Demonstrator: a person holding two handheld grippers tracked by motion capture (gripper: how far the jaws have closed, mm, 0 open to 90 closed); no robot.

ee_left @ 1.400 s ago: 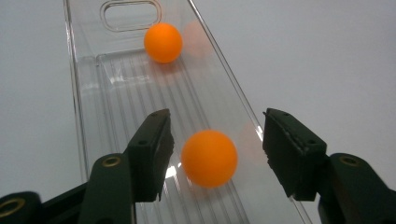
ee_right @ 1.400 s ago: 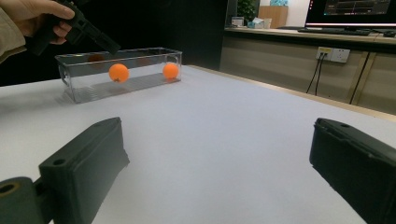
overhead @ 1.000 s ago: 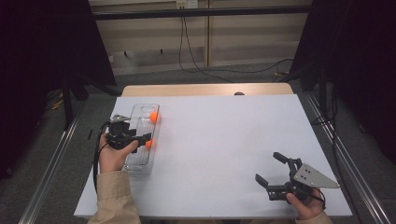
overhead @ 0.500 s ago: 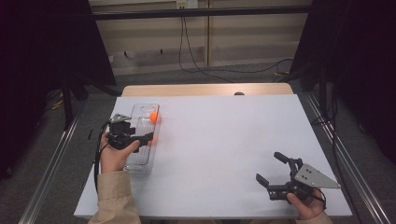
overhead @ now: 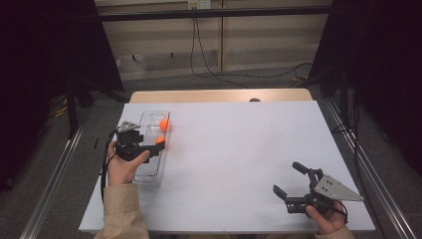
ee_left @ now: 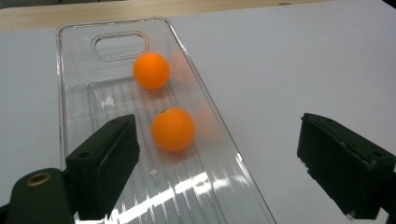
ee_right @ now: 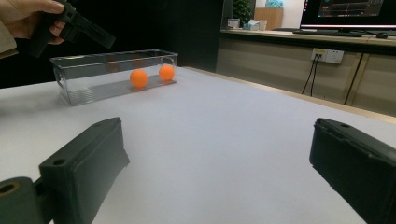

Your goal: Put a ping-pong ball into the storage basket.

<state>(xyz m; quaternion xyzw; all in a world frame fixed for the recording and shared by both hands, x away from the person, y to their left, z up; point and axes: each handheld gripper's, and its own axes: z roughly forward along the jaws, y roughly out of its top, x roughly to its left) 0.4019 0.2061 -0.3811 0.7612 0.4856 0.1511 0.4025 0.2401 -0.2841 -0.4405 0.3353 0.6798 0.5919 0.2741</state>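
Two small orange plastic balls lie inside a long clear plastic tray with ribbed floor and a handle slot at its far end. The nearer orange ball (ee_left: 173, 129) rests on the tray floor just ahead of the left gripper, and the farther orange ball (ee_left: 151, 70) sits beyond it, near the handle slot; the two are close together but apart. The clear tray (overhead: 149, 174) stands along the left edge of the white table (overhead: 239, 149).

The left gripper (ee_left: 233, 158) hangs above the tray with its jaws having just been opening; they now stand wide, one over the tray and one out past its side wall, and nothing is between the pads. A second ago the nearer ball showed right at the jaw tips in the high view; now it lies free on the floor. That reads as a release: the ball appears delivered into the tray, so this placement looks finished.

The right gripper (overhead: 293, 186) rests low near the table's right front corner, well apart from the tray, its jaws spread and empty.
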